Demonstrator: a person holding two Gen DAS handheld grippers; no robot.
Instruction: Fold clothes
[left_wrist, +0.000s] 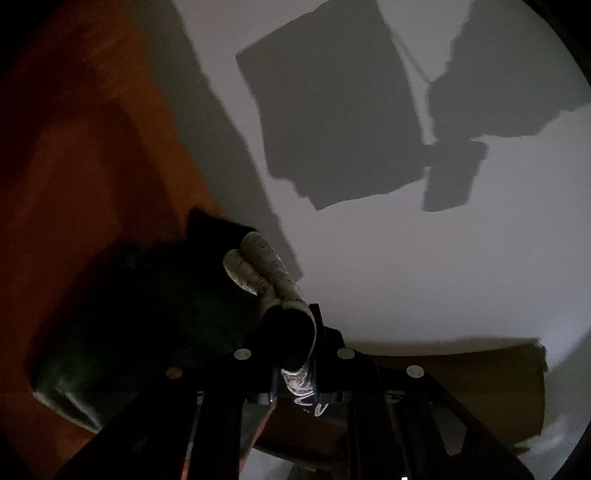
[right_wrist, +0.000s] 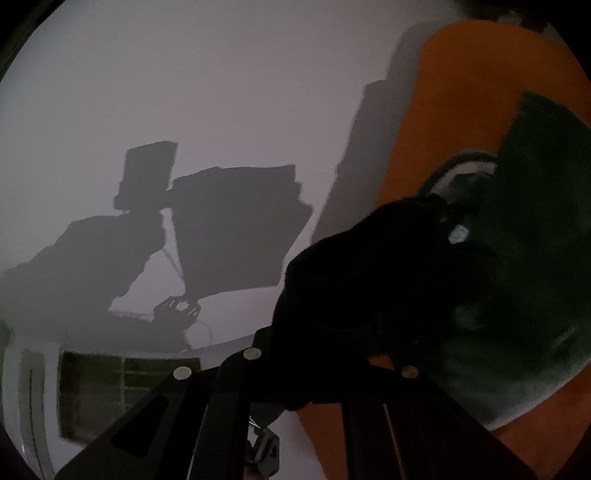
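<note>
garment (left_wrist: 122, 332): dark matt cloth | wall (left_wrist: 406, 258): smooth matt | hand-held gripper frame (right_wrist: 207, 417): black matt

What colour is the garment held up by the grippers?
Dark green garment, with a pale ribbed trim; clearest in the right wrist view.

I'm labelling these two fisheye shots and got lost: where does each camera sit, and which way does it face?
Left wrist: sits on the left hand-held gripper, looking along its fingers at a white wall with shadows; dark garment pinched in its jaws, orange panel left.
Right wrist: sits on the right hand-held gripper, facing the wall; garment bunched over its fingers, orange panel right.
Shared: garment, wall, orange panel. No hand shows.
</note>
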